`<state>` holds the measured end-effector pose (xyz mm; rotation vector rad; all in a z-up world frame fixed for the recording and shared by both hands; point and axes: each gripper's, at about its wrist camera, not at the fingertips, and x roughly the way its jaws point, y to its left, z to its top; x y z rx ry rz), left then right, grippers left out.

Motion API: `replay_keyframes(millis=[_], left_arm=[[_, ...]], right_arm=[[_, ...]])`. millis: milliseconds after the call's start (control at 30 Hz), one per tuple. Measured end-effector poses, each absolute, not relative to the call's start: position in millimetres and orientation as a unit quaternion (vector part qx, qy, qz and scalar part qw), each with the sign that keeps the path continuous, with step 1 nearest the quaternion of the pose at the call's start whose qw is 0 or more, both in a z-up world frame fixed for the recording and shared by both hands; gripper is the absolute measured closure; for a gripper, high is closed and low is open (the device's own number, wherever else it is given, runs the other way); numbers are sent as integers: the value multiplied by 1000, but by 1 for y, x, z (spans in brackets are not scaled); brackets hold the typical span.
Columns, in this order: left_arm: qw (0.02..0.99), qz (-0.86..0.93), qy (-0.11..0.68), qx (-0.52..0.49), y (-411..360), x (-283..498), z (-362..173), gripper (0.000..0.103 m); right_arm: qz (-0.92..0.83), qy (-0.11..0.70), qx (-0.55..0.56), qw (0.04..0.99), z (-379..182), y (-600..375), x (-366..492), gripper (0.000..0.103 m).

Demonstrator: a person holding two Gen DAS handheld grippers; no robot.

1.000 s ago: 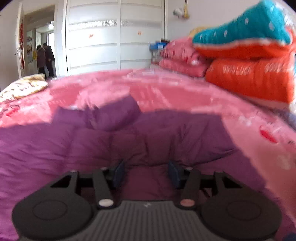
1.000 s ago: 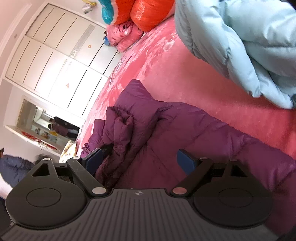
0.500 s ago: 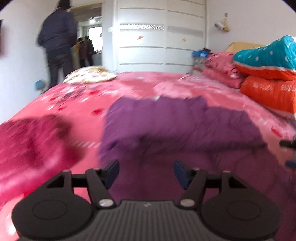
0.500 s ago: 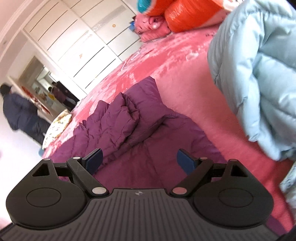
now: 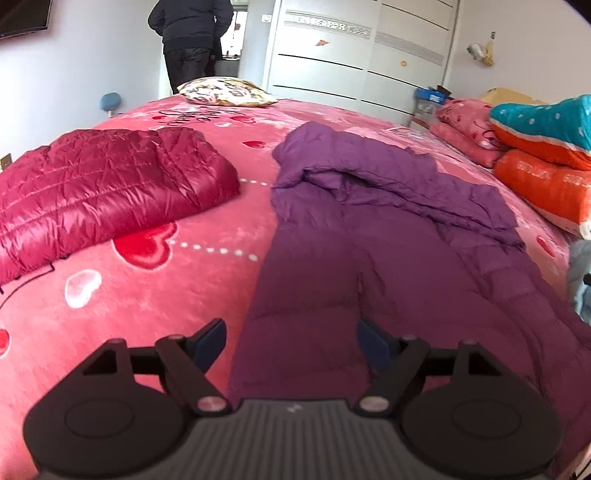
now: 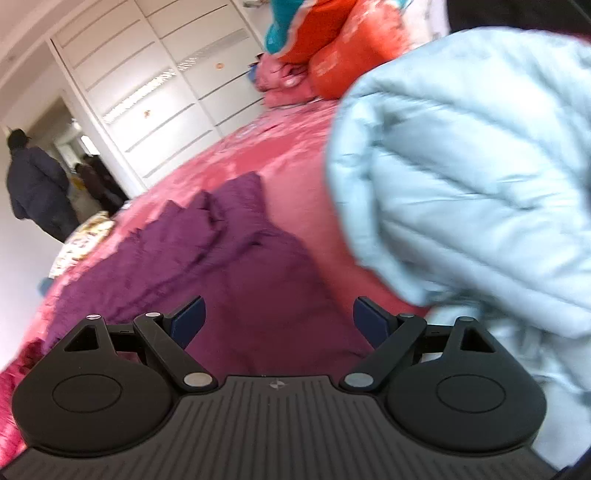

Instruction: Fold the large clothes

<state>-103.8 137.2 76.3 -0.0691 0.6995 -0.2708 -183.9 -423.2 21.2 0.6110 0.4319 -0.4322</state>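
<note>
A purple down jacket (image 5: 399, 236) lies spread lengthwise on the pink bed (image 5: 155, 280), its far end bunched up. It also shows in the right wrist view (image 6: 229, 266). My left gripper (image 5: 291, 345) is open and empty, just above the jacket's near left edge. My right gripper (image 6: 277, 319) is open and empty, over the jacket's near right part, beside a light blue down jacket (image 6: 472, 177).
A folded dark red down jacket (image 5: 99, 192) lies on the bed to the left. Stacked orange, teal and pink quilts (image 5: 546, 162) sit at the right. A patterned pillow (image 5: 225, 92) lies at the far end. A person (image 5: 192, 33) stands in the doorway beside white wardrobes (image 5: 362, 62).
Both grippers have pulled back and turned, so more of the bed shows. The left one moved left to the jacket's edge and opened wider. The right one swung toward the light blue jacket.
</note>
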Motion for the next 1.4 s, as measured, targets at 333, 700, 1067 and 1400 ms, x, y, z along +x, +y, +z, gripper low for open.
replay_keyframes(millis=[333,700,1067,1400], left_arm=[[919,-163,353,-62,148,-114,62,23],[904,-157,377,-126,185,-112,53,21],[871,-203,424,-140,175,-110,33,18],[862,-230,428,-142,164,-111,26,6]], right_arm=[[-243,258,297,887,22,-418,-226,0],[-172,336,354,856,2,-426,-248,0],[-144,373,372,838,-16,-417,-237,0],[-92,384,400,827,-19,-421,-228,0]])
